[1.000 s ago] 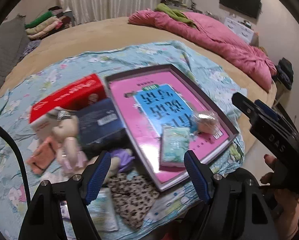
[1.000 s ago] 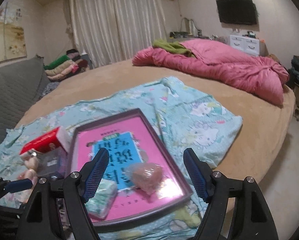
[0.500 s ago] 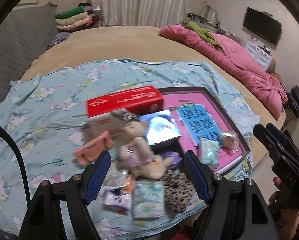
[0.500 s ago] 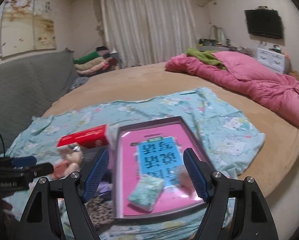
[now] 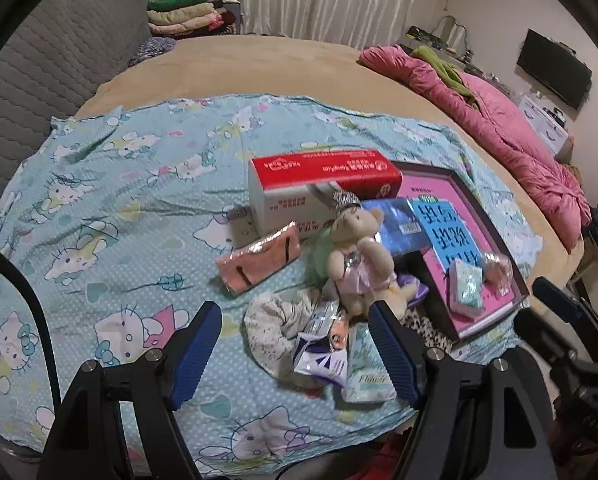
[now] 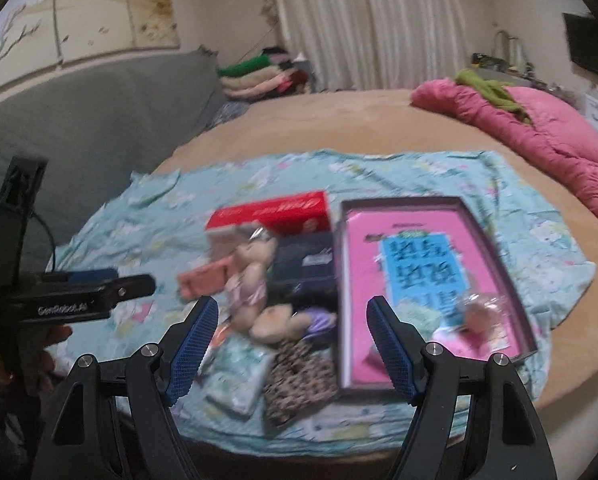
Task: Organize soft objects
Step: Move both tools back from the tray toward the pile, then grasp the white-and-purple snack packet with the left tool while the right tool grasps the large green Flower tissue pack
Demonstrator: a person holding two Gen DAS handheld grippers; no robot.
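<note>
A heap of soft things lies on the blue cat-print cloth (image 5: pixel 131 200): a beige teddy bear (image 5: pixel 359 256) in a pink dress, a pink pouch (image 5: pixel 259 258), a white floral cloth (image 5: pixel 275 324), a tissue pack (image 5: pixel 369 364), a leopard-print cloth (image 6: pixel 299 376). A dark tray (image 5: pixel 483 208) with a pink book holds a green tissue pack (image 5: pixel 465 290) and a wrapped pink item (image 5: pixel 499 272). My left gripper (image 5: pixel 295 352) hovers open above the heap's near side. My right gripper (image 6: pixel 293 344) is open above the bear (image 6: pixel 251 280), nothing between the fingers.
A red and white box (image 5: pixel 319 188) and a dark blue box (image 5: pixel 399 224) stand behind the heap. A pink quilt (image 5: pixel 499 120) lies at the bed's far right, folded clothes (image 5: pixel 183 12) at the back, a grey padded headboard (image 5: pixel 39 72) on the left.
Both grippers have swung left across the bed, from over the tray toward the heap. More of the blue cloth's left side shows now. Jaws stayed equally wide.
</note>
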